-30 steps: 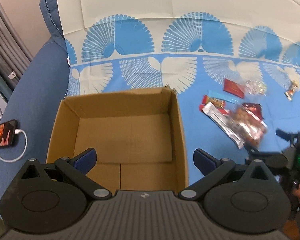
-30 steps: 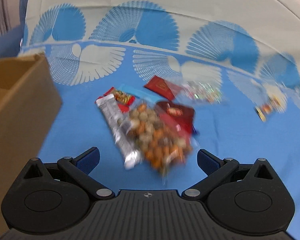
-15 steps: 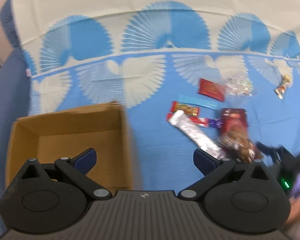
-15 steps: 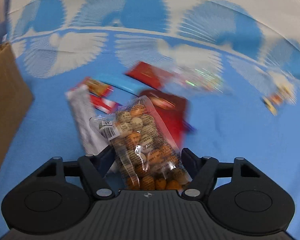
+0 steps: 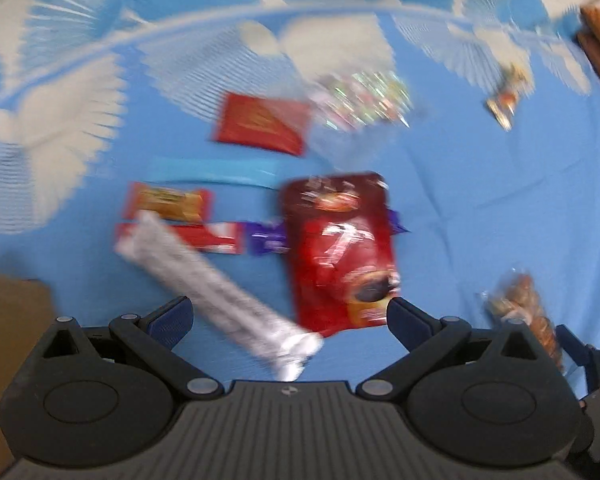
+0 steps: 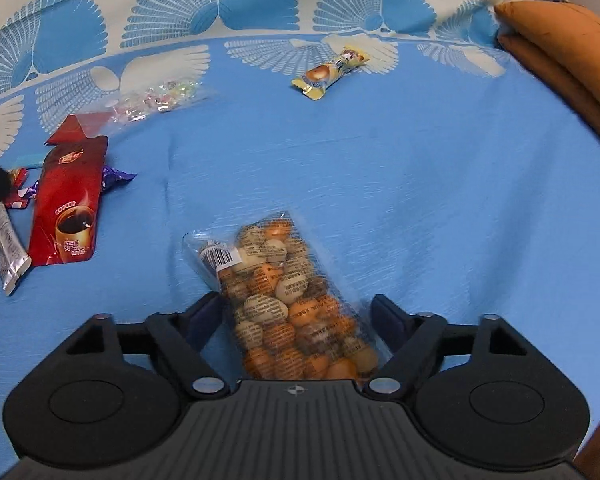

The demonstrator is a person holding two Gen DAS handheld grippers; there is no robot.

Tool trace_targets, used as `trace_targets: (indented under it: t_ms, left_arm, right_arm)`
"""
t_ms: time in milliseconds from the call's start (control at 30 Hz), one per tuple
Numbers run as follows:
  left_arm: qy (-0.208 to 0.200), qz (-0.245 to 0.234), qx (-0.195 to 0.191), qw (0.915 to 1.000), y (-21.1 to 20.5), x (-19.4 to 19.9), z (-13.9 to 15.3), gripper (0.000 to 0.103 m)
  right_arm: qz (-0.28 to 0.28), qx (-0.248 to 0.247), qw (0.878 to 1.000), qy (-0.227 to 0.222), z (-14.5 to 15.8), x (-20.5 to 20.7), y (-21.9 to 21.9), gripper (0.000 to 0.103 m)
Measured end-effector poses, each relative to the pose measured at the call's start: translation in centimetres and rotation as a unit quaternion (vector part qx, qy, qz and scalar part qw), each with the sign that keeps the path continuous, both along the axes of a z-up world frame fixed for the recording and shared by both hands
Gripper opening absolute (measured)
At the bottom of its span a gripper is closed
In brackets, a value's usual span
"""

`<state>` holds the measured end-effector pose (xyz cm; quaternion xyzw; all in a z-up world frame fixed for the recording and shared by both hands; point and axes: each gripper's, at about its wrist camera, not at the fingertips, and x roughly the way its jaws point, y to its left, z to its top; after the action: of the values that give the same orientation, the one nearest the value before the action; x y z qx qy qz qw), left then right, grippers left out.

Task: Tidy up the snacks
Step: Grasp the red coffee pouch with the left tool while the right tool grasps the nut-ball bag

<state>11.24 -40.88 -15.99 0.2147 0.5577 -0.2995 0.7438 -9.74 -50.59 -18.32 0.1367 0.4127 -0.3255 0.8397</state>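
Observation:
My right gripper (image 6: 296, 312) is shut on a clear bag of orange and beige nuts (image 6: 288, 300), held over the blue cloth; the bag also shows in the left wrist view (image 5: 524, 312). My left gripper (image 5: 290, 314) is open over a silver bar (image 5: 216, 288) and a dark red coffee pouch (image 5: 340, 248). Beyond lie a red packet (image 5: 262, 122), a light blue bar (image 5: 216, 170), two small red bars (image 5: 168, 202), a purple wrapper (image 5: 268, 236) and a clear candy bag (image 5: 360, 100). A yellow wrapped sweet (image 6: 328, 70) lies farther off. The left view is blurred.
A corner of the cardboard box (image 5: 8, 320) shows at the lower left of the left wrist view. An orange cushion (image 6: 572, 52) lies at the right edge of the cloth. Bare blue cloth (image 6: 440, 180) spreads right of the snacks.
My right gripper has closed on the nut bag and carried it right, away from the pile. My left gripper has swung from the box to over the snacks.

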Motion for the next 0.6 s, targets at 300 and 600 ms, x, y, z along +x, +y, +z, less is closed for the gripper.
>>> trace_targets:
  t_ms: [300, 600]
  left_arm:
    - [0.020, 0.013, 0.051, 0.9984, -4.8, 1.0, -5.2, 0.103]
    - [0.032, 0.063, 0.021, 0.9973, -2.7, 1.4, -1.9, 0.062]
  right_arm:
    - [-0.017, 0.021, 0.999, -0.025, -1.3, 0.0, -1.7, 0.103]
    - [-0.022, 0.003, 0.999, -0.033, -0.1, -0.6, -0.8, 0.064]
